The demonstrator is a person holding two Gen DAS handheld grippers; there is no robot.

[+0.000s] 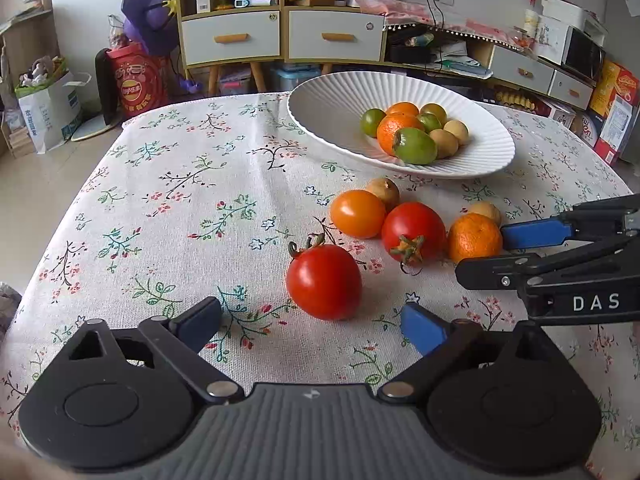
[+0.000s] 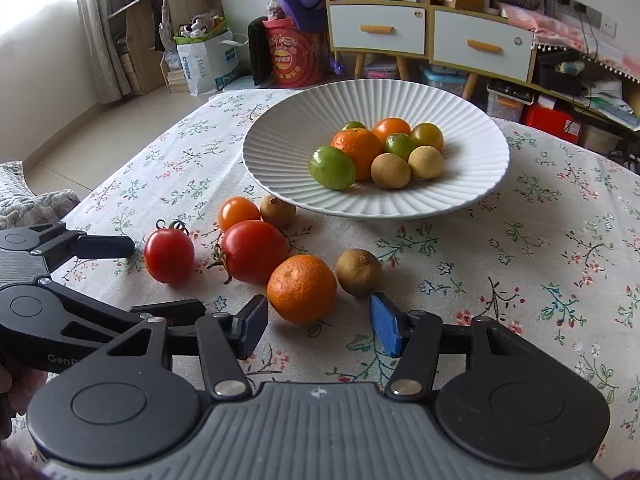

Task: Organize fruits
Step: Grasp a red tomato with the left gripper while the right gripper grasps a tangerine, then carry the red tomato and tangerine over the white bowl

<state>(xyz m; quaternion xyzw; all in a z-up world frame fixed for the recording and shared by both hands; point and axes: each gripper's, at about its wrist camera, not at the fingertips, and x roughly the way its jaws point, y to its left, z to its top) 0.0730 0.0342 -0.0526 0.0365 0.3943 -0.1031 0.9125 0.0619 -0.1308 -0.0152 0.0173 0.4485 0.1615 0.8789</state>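
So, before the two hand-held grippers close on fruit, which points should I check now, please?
1. Left hand-held gripper open around the red tomato: ok, pads apart from it.
2. Right hand-held gripper lined up on the mandarin: ok; pads not yet touching it.
3. Brown fruit clear of the right blue pad: not ok, very close.
4. Second red tomato apart from the mandarin: not ok, they look touching.
5. Free room in the white plate: ok, its left half is bare.
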